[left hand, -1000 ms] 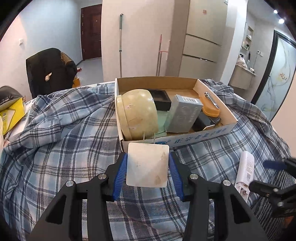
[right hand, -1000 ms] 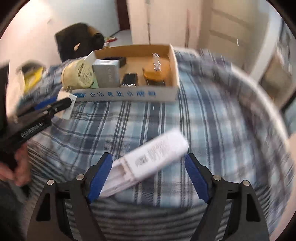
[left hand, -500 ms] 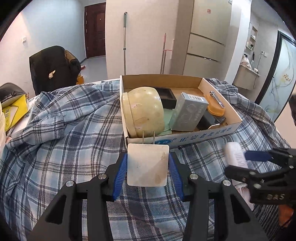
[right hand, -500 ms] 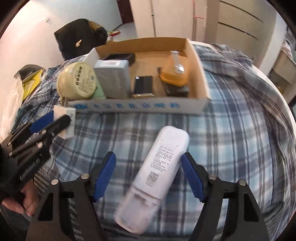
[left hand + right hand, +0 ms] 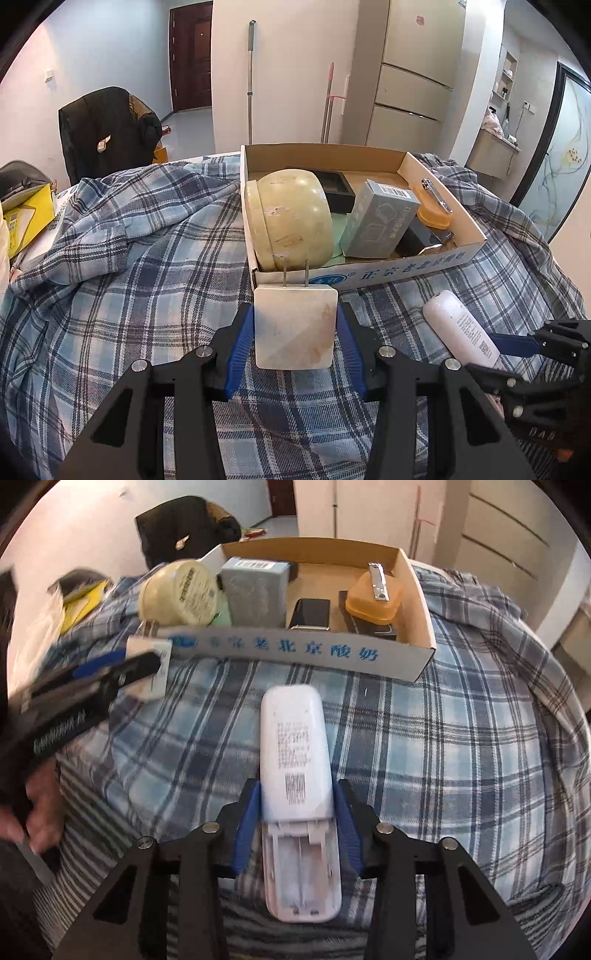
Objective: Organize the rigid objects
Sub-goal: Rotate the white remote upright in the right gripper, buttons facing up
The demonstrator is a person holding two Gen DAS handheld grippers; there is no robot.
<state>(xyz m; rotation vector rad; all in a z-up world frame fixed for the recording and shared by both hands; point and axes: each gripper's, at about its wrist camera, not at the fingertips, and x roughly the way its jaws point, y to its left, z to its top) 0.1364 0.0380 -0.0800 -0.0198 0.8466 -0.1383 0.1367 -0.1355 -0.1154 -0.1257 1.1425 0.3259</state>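
**Inspector A:** Left hand-held gripper (image 5: 295, 341): clenched on a white plug adapter (image 5: 295, 326), blue pads flat against both side faces. The adapter sits squarely between the fingers, held above the plaid cloth (image 5: 147, 258). Its two metal prongs point away from the camera toward the near wall of the cardboard box (image 5: 406, 271), tips just short of or touching that wall; I cannot tell which.

**Inspector B:** And the right side?

**Inspector A:** Right hand-held gripper (image 5: 295, 823): jaws closing, with a white remote control (image 5: 293, 760) between them. The pads stand at its flanks near the seam of the open battery bay; contact looks made on both sides, though a firm clamp cannot be confirmed. The remote lies on the plaid cloth, label side up, battery cover off.

**Inspector B:** Orientation?

**Inspector A:** Long axis runs straight along the gripper's line of sight. The rounded closed end points toward the box; the open battery end extends back under the gripper body. In the left view the remote lies diagonally, near the box's front wall but clear of it.

**Inspector B:** Box contents?

**Inspector A:** A cream round container (image 5: 291, 218) on its side at the left end, a grey carton (image 5: 380, 221) beside it, a black tray (image 5: 334, 186) behind, an orange case (image 5: 373, 598) with nail clippers (image 5: 376, 581) on top, and a dark phone-like item (image 5: 309, 613).
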